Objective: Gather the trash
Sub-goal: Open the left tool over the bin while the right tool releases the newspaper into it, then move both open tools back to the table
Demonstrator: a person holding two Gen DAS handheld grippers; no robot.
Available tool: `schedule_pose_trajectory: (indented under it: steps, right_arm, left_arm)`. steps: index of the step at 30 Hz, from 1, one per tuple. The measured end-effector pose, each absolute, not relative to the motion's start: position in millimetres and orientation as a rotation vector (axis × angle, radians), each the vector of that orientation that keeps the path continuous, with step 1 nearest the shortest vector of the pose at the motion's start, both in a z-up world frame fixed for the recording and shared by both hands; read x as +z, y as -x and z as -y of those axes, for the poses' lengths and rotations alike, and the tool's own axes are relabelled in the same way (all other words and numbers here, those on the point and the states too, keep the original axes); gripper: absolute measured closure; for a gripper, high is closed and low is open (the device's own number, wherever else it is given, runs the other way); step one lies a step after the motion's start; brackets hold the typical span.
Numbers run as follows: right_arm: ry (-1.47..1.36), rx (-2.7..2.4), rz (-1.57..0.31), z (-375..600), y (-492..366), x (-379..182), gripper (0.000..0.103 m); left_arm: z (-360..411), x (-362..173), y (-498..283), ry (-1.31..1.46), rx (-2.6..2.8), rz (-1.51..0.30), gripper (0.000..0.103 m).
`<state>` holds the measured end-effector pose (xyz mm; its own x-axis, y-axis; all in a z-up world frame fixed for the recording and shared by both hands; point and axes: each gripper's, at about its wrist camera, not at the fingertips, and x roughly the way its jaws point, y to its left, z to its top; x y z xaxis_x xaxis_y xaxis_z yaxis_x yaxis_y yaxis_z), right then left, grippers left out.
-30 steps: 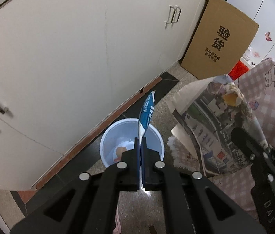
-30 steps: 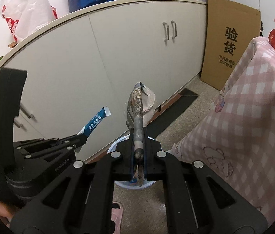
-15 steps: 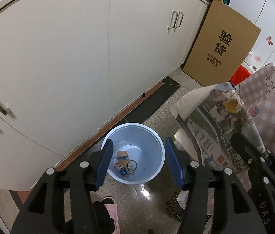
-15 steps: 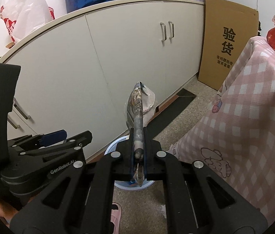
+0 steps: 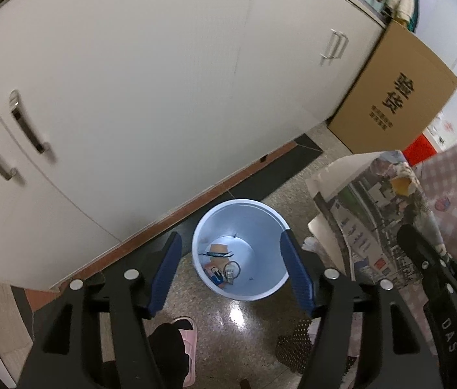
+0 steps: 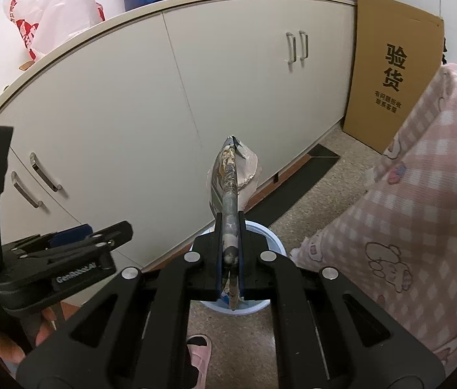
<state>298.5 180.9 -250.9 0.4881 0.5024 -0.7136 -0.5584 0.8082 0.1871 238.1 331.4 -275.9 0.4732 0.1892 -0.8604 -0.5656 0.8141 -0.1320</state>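
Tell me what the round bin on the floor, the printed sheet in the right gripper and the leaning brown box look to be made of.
Round pale blue bin: probably moulded plastic, its smooth wall having a soft sheen.
Folded printed sheet: glossy paper, judging by colour photos, sharp creases and pale underside.
Flat brown box: corrugated cardboard, likely, being matte tan with black printing.

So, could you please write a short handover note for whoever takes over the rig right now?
Left gripper: jaws opening, nothing between them, above the blue bin.
Right gripper: shut on a folded printed paper, beside the bin, not yet over it.
Bin stands on the floor by the white cabinet; a few scraps lie in its bottom.
Done: some trash is binned.
Left: bring the paper over the bin and release it.
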Motion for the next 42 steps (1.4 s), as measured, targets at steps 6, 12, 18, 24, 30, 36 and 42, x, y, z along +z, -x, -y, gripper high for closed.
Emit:
schedule_pose_trajectory:
  steps: [6, 12, 18, 24, 30, 36, 42]
  right_arm:
    - [0.011, 0.666, -0.778, -193.5, -313.9, -252.6, 0.056]
    - [0.008, 0.656, -0.754, -197.5, -318.5, -249.4, 0.040]
    - [0.012, 0.663, -0.734, -188.6, -307.0, -234.9, 0.040]
    - [0.002, 0.654, -0.693, -172.8, -293.2, -207.4, 0.040]
    - [-0.043, 0.615, -0.629, -133.1, -274.2, -166.6, 0.040]
    - [-0.111, 0.521, -0.565, -59.4, -260.1, -129.8, 0.040]
    - [-0.188, 0.366, -0.525, 40.0, -257.2, -110.4, 0.040]
  left_arm:
    - [-348.0, -271.5, -232.4, 0.461, 0.528, -0.947, 0.040]
    - [-349.6, -268.2, -233.8, 0.461, 0.527, -0.945, 0.040]
    - [-340.4, -258.8, -230.9, 0.454, 0.516, -0.929, 0.040]
    - [-324.0, -228.8, -220.9, 0.440, 0.498, -0.877, 0.040]
    - [-289.6, -183.8, -212.8, 0.392, 0.453, -0.798, 0.038]
    - [-218.1, -137.3, -224.0, 0.288, 0.334, -0.729, 0.037]
    - [-119.4, -114.0, -252.4, 0.171, 0.141, -0.712, 0.037]
